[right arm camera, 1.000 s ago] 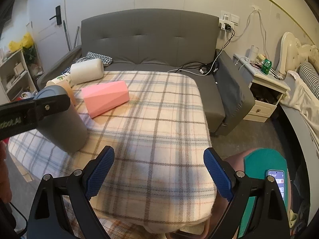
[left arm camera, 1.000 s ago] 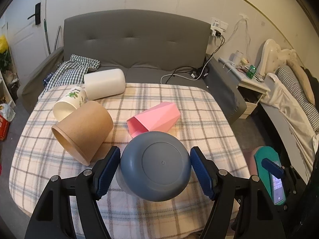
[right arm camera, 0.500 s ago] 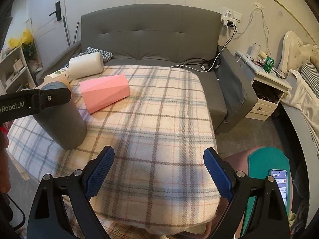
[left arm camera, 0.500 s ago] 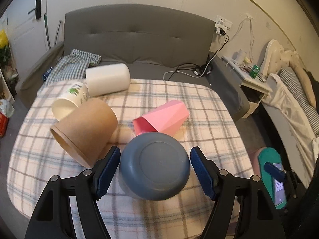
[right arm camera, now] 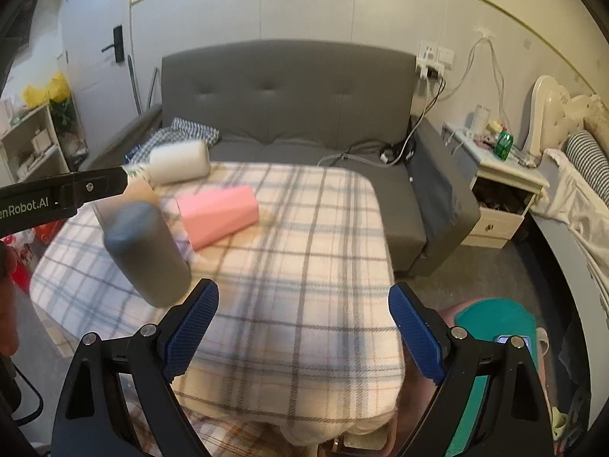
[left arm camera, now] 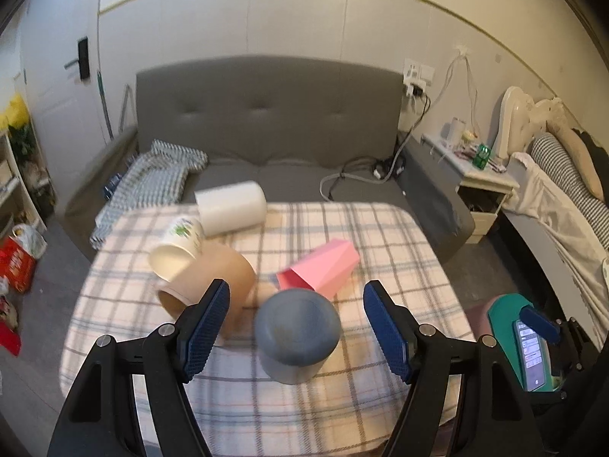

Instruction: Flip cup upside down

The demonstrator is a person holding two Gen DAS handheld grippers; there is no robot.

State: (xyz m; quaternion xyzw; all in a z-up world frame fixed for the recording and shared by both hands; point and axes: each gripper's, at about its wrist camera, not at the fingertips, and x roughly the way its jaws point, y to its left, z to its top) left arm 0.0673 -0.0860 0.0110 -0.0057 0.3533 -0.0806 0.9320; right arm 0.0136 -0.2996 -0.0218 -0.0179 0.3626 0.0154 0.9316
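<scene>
A grey-blue cup (left arm camera: pixel 296 337) stands upside down on the plaid-covered table (left arm camera: pixel 399 251), base up; it also shows in the right wrist view (right arm camera: pixel 146 253). My left gripper (left arm camera: pixel 297 327) is open, raised above and behind the cup, clear of it. A pink faceted cup (left arm camera: pixel 321 268) lies on its side behind it, also in the right wrist view (right arm camera: pixel 219 215). A brown paper cup (left arm camera: pixel 213 285), a white printed cup (left arm camera: pixel 177 245) and a white cylinder cup (left arm camera: pixel 230 207) lie on their sides to the left. My right gripper (right arm camera: pixel 302 329) is open and empty over the table's near right part.
A grey sofa (left arm camera: pixel 266 122) stands behind the table with a checked cloth (left arm camera: pixel 152 182) and cables on it. A nightstand (left arm camera: pixel 483 186) and bed are at the right. A teal stool with a phone (left arm camera: pixel 529 346) sits at the table's right.
My left gripper has opened, let go of the grey-blue cup and pulled back and up. The cup now stands alone on the table. The right gripper has drawn back a little.
</scene>
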